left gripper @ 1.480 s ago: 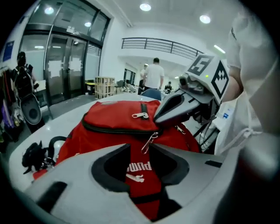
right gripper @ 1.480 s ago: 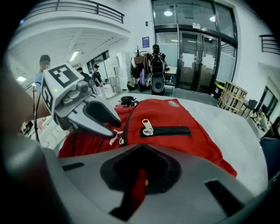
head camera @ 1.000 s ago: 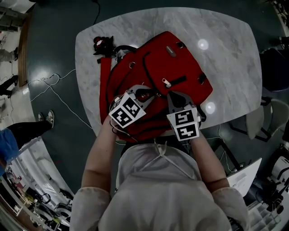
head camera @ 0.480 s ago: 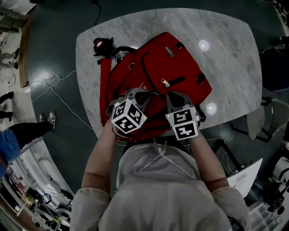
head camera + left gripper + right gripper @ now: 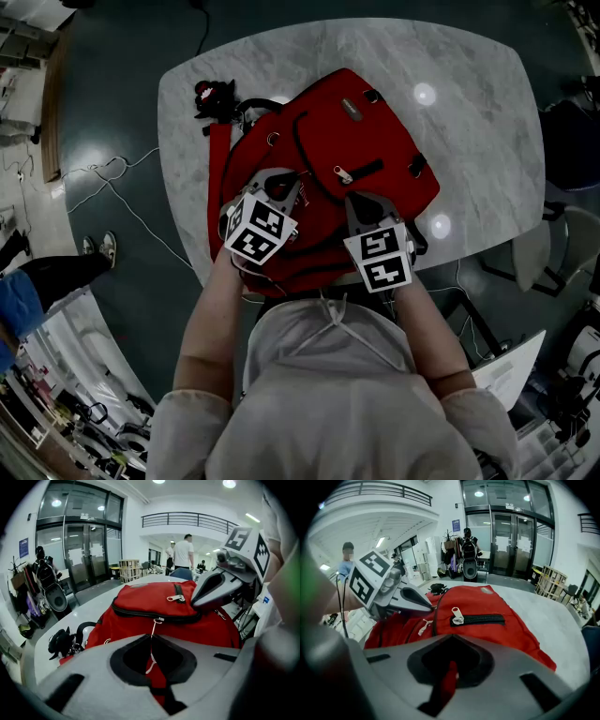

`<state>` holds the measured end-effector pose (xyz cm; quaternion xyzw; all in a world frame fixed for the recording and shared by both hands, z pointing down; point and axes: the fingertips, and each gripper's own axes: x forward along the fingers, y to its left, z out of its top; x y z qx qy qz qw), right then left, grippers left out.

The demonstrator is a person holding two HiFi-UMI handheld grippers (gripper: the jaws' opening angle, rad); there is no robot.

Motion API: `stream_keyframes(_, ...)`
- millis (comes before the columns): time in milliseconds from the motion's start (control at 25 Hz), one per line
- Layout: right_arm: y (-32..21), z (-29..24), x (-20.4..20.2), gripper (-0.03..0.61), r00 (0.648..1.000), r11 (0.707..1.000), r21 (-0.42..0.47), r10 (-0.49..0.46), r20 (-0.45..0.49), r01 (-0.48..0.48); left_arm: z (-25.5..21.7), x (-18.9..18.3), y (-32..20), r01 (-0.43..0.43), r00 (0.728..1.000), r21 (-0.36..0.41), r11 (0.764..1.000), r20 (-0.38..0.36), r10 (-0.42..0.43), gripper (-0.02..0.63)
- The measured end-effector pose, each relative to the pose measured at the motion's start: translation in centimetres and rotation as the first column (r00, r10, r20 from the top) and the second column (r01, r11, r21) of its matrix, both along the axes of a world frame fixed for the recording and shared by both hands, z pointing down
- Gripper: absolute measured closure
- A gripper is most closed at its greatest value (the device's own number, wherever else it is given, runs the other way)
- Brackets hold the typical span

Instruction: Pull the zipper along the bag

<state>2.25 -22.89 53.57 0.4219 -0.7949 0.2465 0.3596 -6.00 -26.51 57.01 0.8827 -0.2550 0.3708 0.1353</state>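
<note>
Clamping thin pull cord, left gripper at 8 o'clock on bag; right gripper pinches fabric at 5 o'clock. Risk: cord slips under sideways jerk.

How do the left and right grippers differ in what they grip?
The left gripper is shut on the white cord of the main zipper; the right gripper is shut on a fold of red fabric. In the head view the left marker cube sits turned, the right marker cube nearly square. Both are shut at the near edge of the backpack.
</note>
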Motion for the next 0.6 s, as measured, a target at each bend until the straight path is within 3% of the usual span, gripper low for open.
stream_keyframes(400, -0.1, 0.3, 0.0, 0.552, 1.000, 0.998, -0.051, -0.019, 0.018, 0.020, 0.7, -1.7, -3.7, 0.094, 0.995, -0.014, 0.996, -0.022, -0.094, 0.591)
stream_keyframes(600, 0.2, 1.0, 0.3, 0.552, 0.999, 0.985, -0.166, -0.047, 0.018, 0.050, 1.2, -2.2, -5.3, 0.090, 0.996, -0.012, 0.996, -0.003, -0.090, 0.589)
